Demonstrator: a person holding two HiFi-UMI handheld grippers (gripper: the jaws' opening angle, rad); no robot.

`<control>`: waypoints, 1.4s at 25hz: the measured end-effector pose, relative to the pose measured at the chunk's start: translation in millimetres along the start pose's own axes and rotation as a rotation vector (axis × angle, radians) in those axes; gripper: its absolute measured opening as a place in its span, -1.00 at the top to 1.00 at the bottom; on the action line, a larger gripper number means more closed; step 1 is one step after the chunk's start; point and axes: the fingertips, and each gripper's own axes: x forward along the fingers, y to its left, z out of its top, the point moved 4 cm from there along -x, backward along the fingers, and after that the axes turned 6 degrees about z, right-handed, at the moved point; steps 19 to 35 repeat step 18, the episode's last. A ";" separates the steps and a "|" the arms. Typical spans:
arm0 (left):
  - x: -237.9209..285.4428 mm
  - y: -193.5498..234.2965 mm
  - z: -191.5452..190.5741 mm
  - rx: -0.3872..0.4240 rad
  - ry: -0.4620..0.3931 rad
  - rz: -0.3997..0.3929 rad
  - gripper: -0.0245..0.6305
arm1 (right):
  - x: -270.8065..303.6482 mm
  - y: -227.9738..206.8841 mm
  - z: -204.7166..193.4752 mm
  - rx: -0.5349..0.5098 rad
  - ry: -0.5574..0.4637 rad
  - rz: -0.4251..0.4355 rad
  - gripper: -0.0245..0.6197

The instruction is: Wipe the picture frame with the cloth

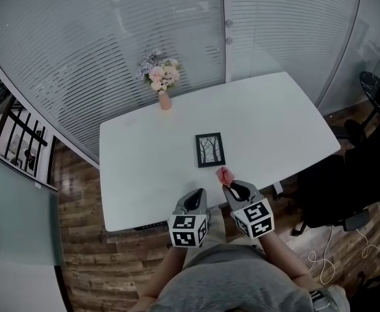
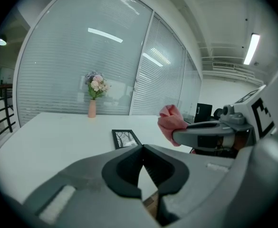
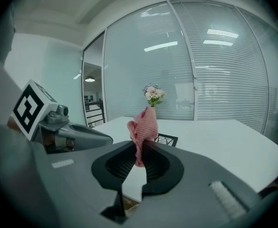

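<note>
In the lower centre of the head view, the right tool (image 1: 228,187) pinches a pink cloth (image 1: 225,174), which sticks up bunched past its tips. The picture frame (image 1: 210,149) lies flat on the white bench (image 1: 144,168), just above the cloth in that view. The left tool (image 1: 199,194), beside the right, is pressed together on nothing.

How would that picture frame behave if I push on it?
The picture frame lies flat on the smooth white table, so it would probably slide rather than tip. It looks thin and rigid, likely light, so wiping with the cloth may shift it.
</note>
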 end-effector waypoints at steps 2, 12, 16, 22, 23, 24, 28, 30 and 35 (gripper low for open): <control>0.7 0.0 1.5 -0.002 -0.002 0.000 0.92 | -0.4 -0.3 1.2 0.001 -0.005 0.001 0.81; 2.5 1.4 5.7 -0.006 -0.004 -0.003 0.92 | -2.1 -7.0 3.7 0.015 -0.020 -0.020 0.81; 5.6 2.6 6.2 -0.007 0.000 -0.004 0.92 | -1.7 -9.3 6.5 0.019 -0.030 -0.021 0.81; 7.0 2.8 6.9 -0.009 0.002 -0.002 0.92 | -2.2 -10.7 8.6 0.019 -0.034 -0.023 0.81; 7.0 2.8 6.9 -0.009 0.002 -0.002 0.92 | -2.2 -10.7 8.6 0.019 -0.034 -0.023 0.81; 7.0 2.8 6.9 -0.009 0.002 -0.002 0.92 | -2.2 -10.7 8.6 0.019 -0.034 -0.023 0.81; 7.0 2.8 6.9 -0.009 0.002 -0.002 0.92 | -2.2 -10.7 8.6 0.019 -0.034 -0.023 0.81; 7.0 2.8 6.9 -0.009 0.002 -0.002 0.92 | -2.2 -10.7 8.6 0.019 -0.034 -0.023 0.81; 7.0 2.8 6.9 -0.009 0.002 -0.002 0.92 | -2.2 -10.7 8.6 0.019 -0.034 -0.023 0.81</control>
